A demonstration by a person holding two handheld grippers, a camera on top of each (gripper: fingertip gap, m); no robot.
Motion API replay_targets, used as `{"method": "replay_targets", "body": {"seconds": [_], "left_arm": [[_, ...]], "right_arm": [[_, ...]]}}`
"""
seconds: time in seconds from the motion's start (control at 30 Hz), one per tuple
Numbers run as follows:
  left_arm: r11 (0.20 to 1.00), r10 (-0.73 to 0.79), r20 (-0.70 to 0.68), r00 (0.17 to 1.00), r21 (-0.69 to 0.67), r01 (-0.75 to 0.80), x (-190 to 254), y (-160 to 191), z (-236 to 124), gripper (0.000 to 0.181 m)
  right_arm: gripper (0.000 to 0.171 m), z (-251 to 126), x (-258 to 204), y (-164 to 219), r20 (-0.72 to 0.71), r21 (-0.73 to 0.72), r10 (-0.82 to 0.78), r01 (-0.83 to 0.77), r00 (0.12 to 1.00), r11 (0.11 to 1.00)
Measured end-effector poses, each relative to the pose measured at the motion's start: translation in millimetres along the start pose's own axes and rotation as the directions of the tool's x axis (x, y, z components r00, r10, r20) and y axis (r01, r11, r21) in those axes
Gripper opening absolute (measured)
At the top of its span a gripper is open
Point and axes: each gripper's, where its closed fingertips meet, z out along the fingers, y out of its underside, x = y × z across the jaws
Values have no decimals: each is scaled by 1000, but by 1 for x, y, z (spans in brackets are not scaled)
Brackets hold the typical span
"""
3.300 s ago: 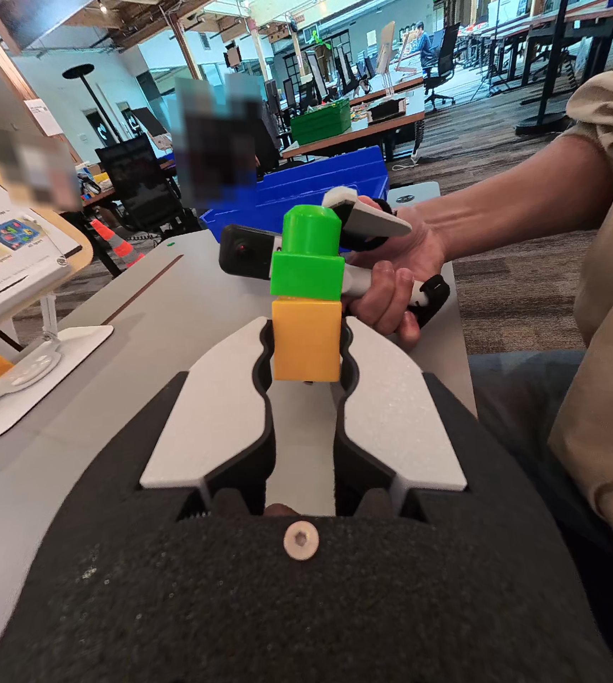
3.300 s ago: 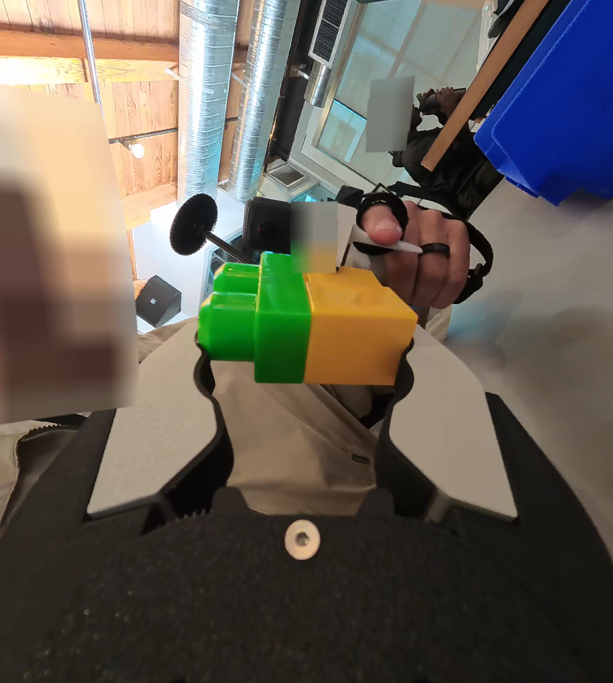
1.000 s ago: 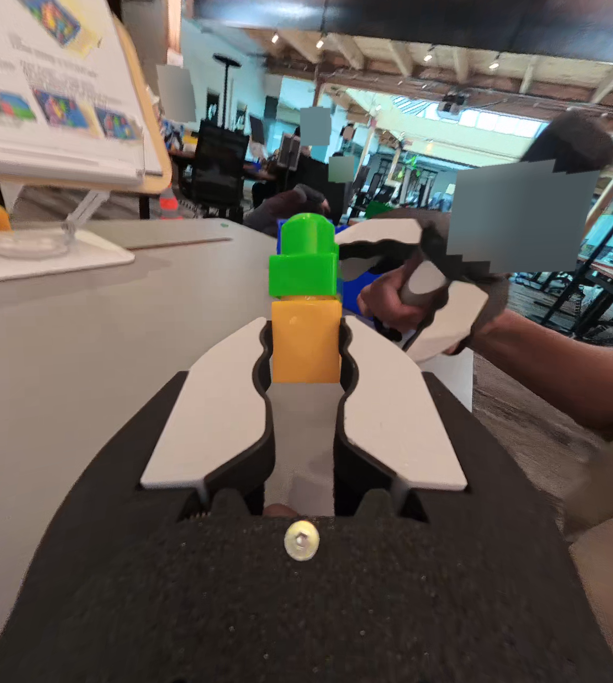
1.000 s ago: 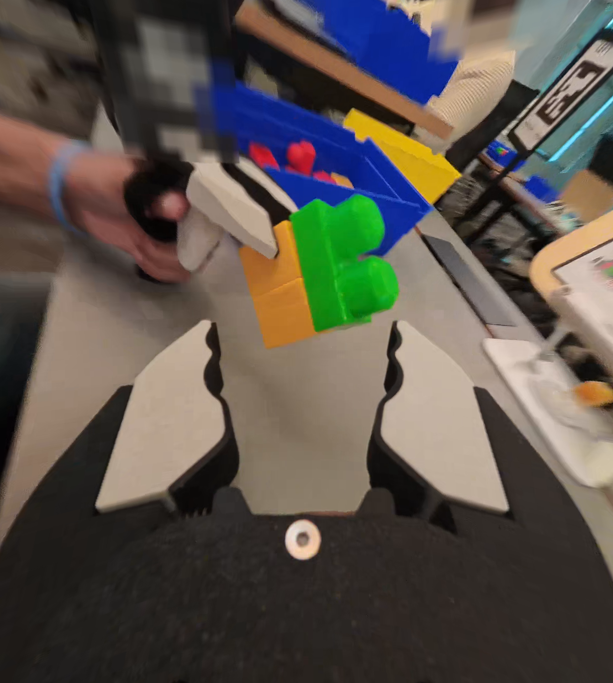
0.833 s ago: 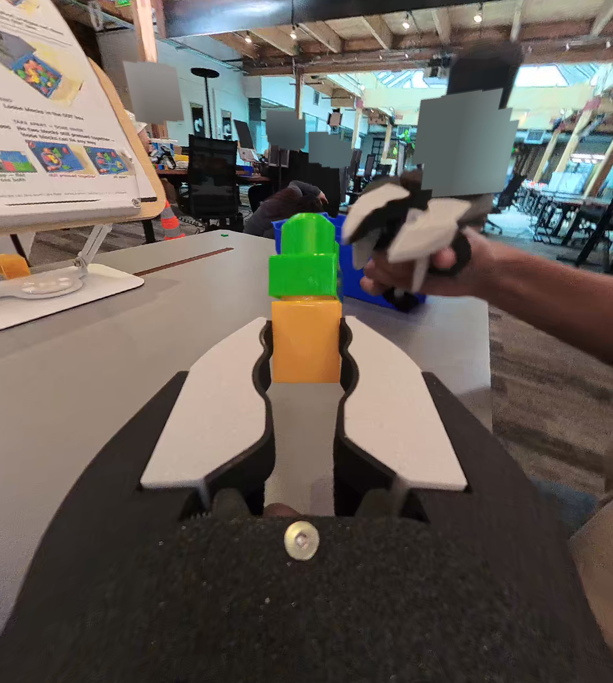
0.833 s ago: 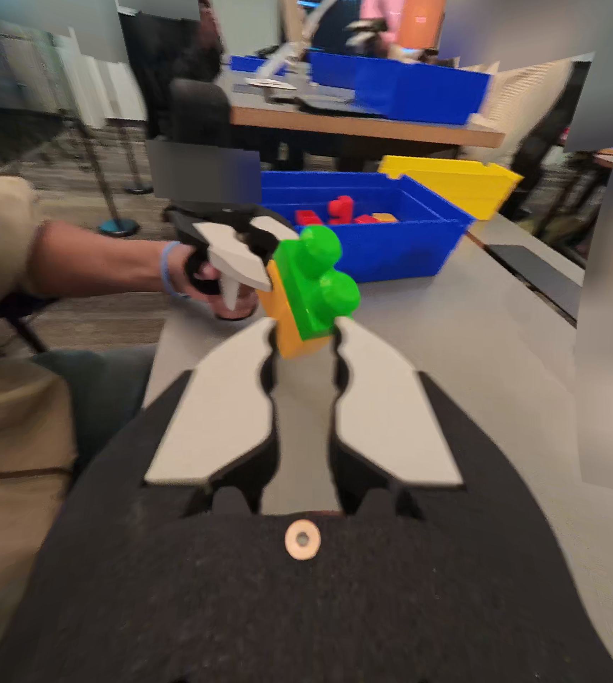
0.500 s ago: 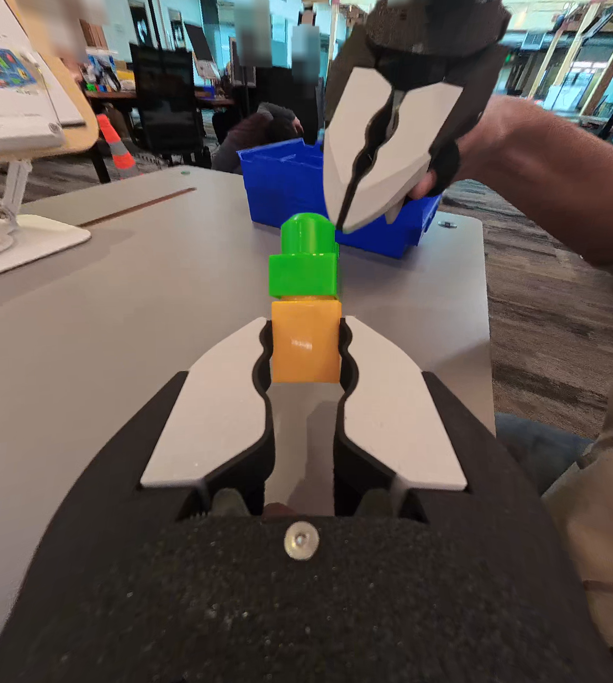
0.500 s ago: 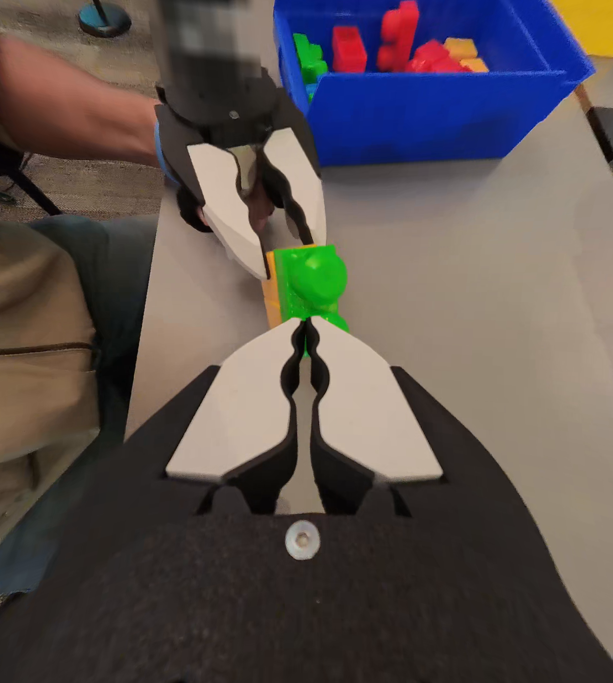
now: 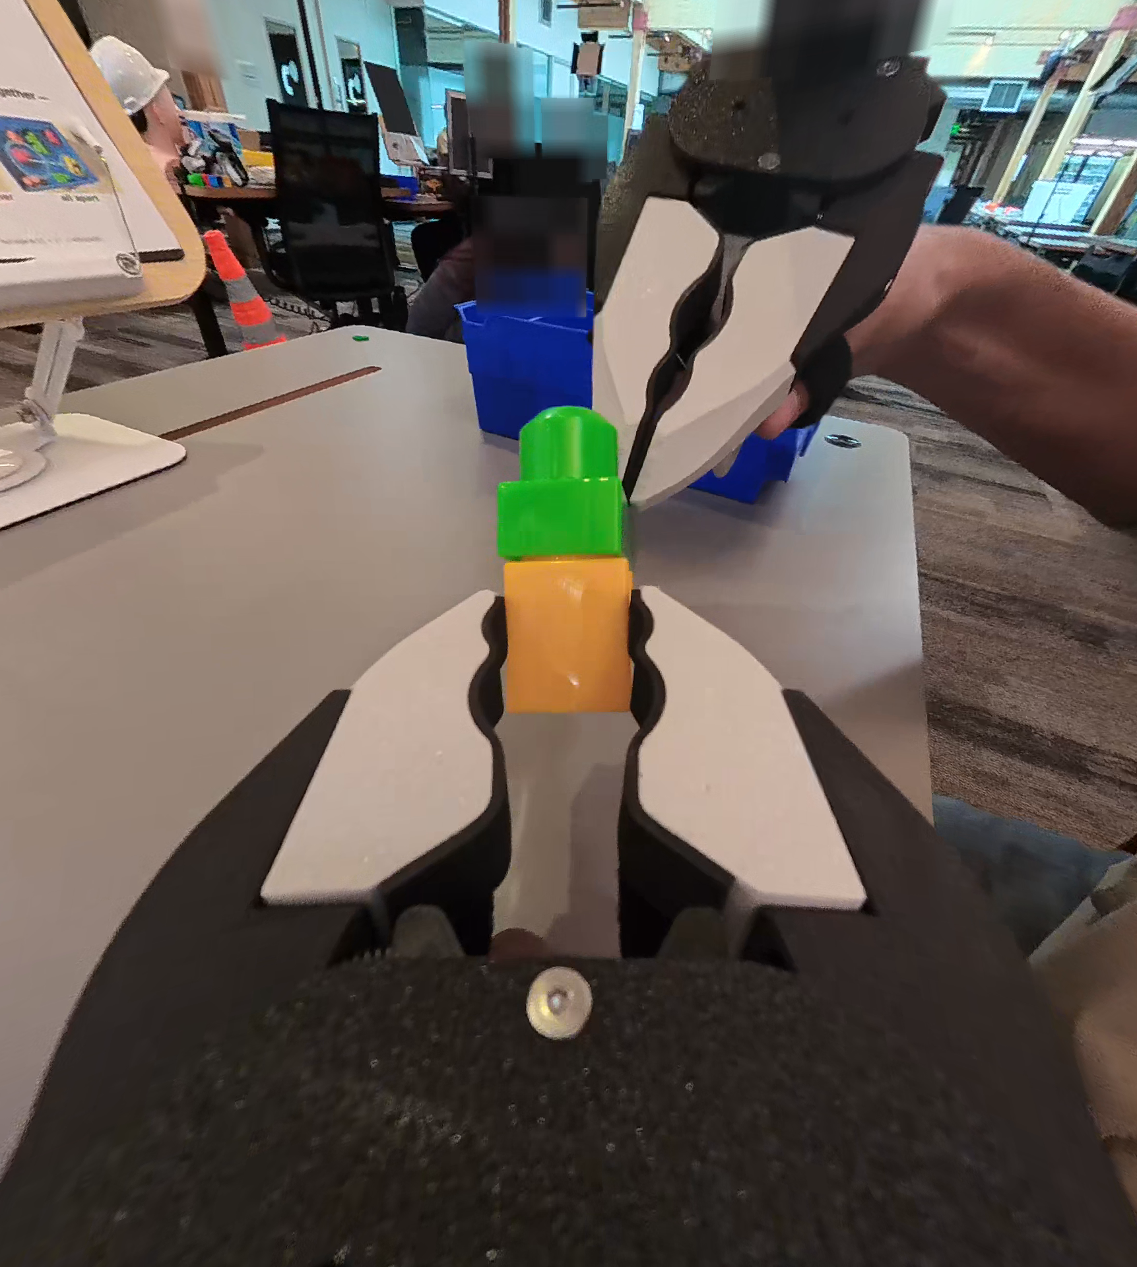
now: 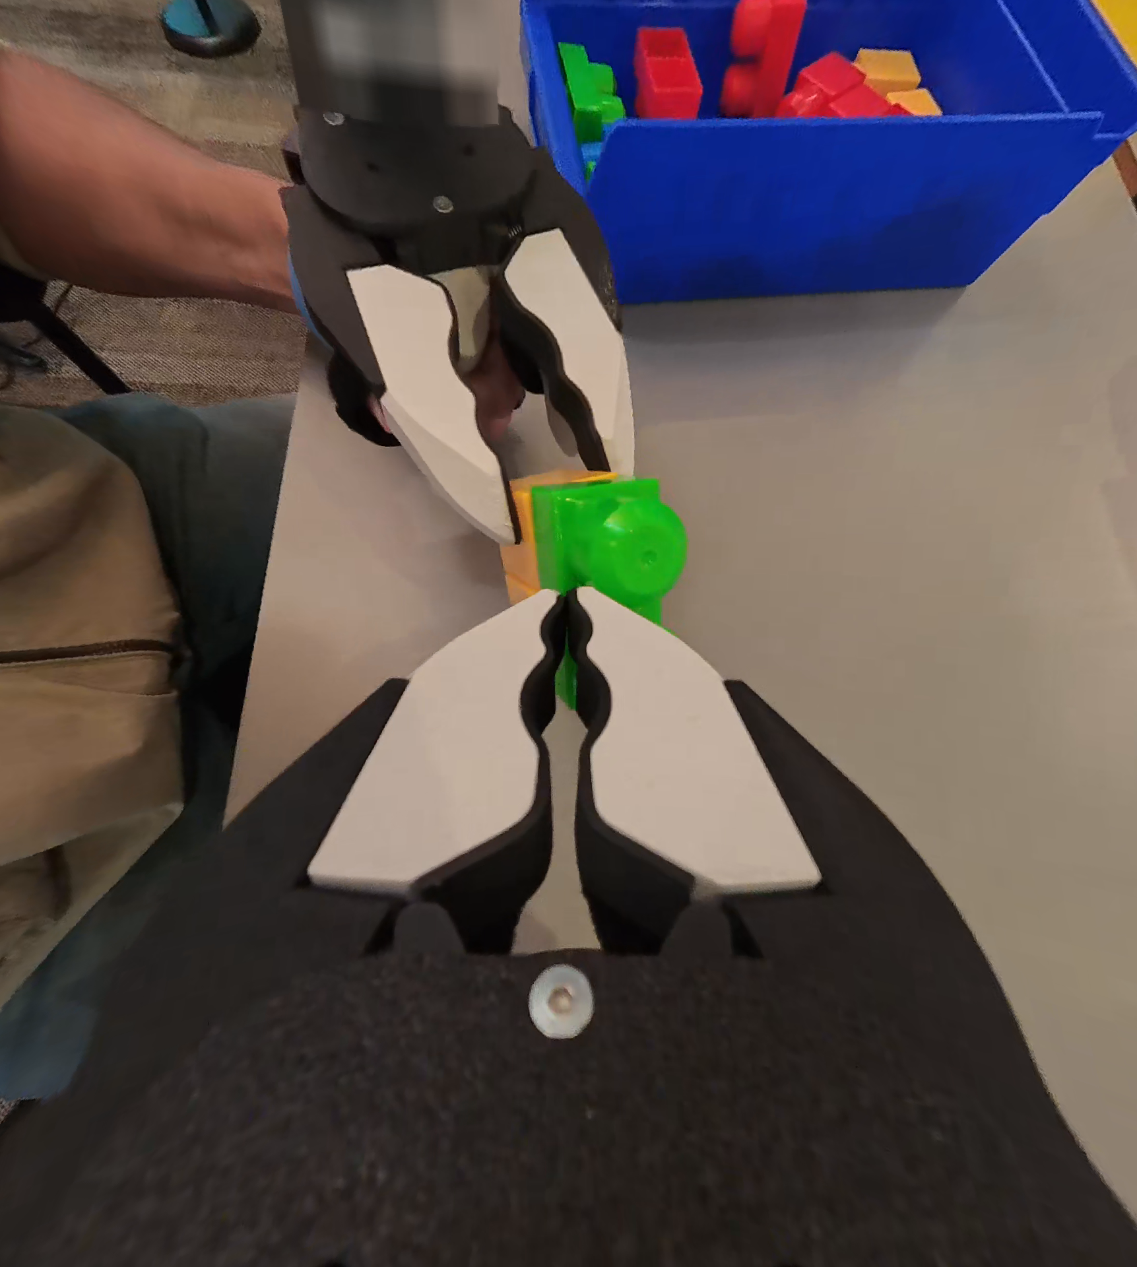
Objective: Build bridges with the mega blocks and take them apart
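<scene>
A: Two blocks are joined together, a yellow block [image 9: 567,634] and a green block [image 9: 560,506] pressed on top of it. The left gripper [image 9: 567,641] has its fingers [image 9: 414,740] pinching the yellow block from both sides, and the pair is held above the grey table [image 9: 209,583].

B: And on the far left?

A: A stand with a printed sheet [image 9: 37,171] is on the table there. Moving to the right, behind the blocks, a blue bin [image 10: 826,192] sits on the table with red, green and yellow blocks [image 10: 668,82] inside.

B: What about the right gripper [image 10: 564,600]?

A: Its fingers [image 10: 675,754] are pressed almost together, with only a thin gap. From the right wrist view its tips meet the green block at the line where it joins the yellow one. From the left wrist view it comes from above on the right, and its tip touches the right edge of the green block.

B: Is it gripping the block?

A: No, the tips only touch it.
</scene>
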Motion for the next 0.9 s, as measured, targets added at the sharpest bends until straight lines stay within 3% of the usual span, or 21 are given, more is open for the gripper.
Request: {"method": "replay_targets", "body": {"seconds": [0.23,0.4,0.5,0.63,0.77,0.9], "left_arm": [[999,-16,-3,1000,35,16,-2,-1,-2,34],[990,-29,-26,999,137,32,-3,-24,-18,34],[971,-66,-94,993,223,86,1,-41,-30,34],[937,-133,-184,974,297,184,7,-56,-41,34],[927,-144,-228,963,309,212,16,-58,-44,34],[926,-132,-241,962,316,206,23,-55,-47,34]], "right_arm": [[0,1,0,-3,13,24,4,-4,1000,1000],[0,-30,-3,-24,52,349,147,-156,988,924],[43,-27,-1,-16,59,471,273,-268,960,840],[73,-5,-15,-22,-60,591,248,-165,967,789],[63,4,-25,-48,-24,674,268,-183,963,716],[52,10,-30,-54,21,654,251,-203,968,729]]}}
